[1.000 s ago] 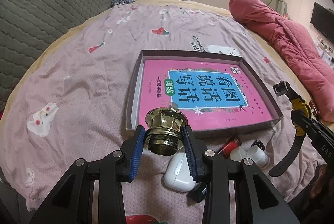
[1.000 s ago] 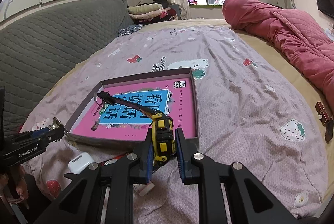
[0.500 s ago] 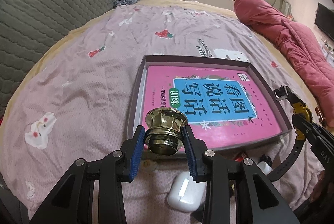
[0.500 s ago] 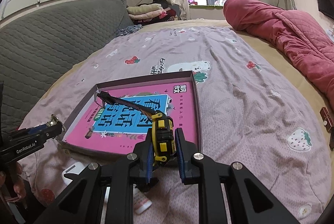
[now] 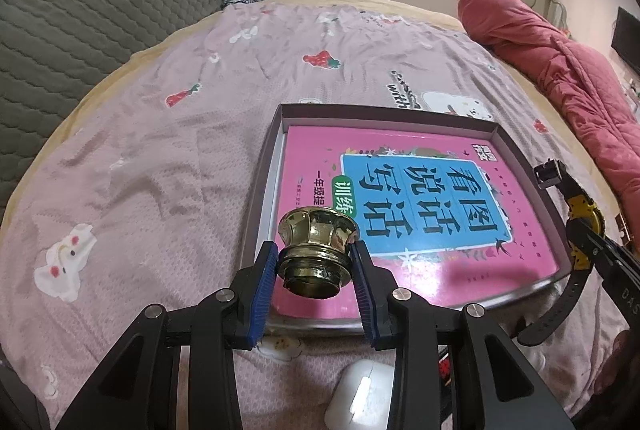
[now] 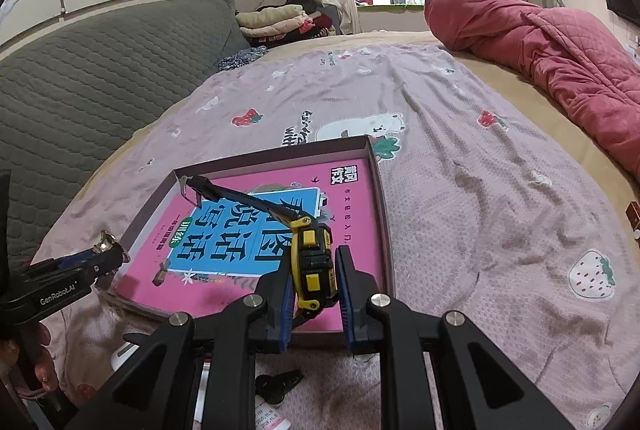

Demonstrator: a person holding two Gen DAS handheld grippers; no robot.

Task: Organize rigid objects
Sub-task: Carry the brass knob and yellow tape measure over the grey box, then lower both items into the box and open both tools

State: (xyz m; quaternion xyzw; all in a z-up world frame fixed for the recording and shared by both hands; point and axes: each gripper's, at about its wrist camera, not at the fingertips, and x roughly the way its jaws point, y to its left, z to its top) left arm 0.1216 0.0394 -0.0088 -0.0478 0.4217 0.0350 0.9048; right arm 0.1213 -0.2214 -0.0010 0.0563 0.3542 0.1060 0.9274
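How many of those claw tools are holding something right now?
2. The left gripper clamps a brass knob; the right gripper clamps a yellow watch, both above the tray.

White earbud case (image 5: pixel 362 396) half hidden under left tool, small tube (image 6: pixel 269 417) cut by frame edge, black item (image 6: pixel 278 382) behind right tool unidentifiable, book's (image 6: pixel 256 230) small print unreadable.

Tray and loose items on the bed

Book (image 5: pixel 404 205) flat inside tray (image 5: pixel 260 213), mid-bed (image 5: pixel 160 149); earbud case (image 5: pixel 362 398) before tray's near edge; knob (image 5: pixel 316 250) over tray's near left corner, watch (image 6: pixel 312 266) over its near right corner; quilt (image 6: pixel 552 41) along bed's right edge.
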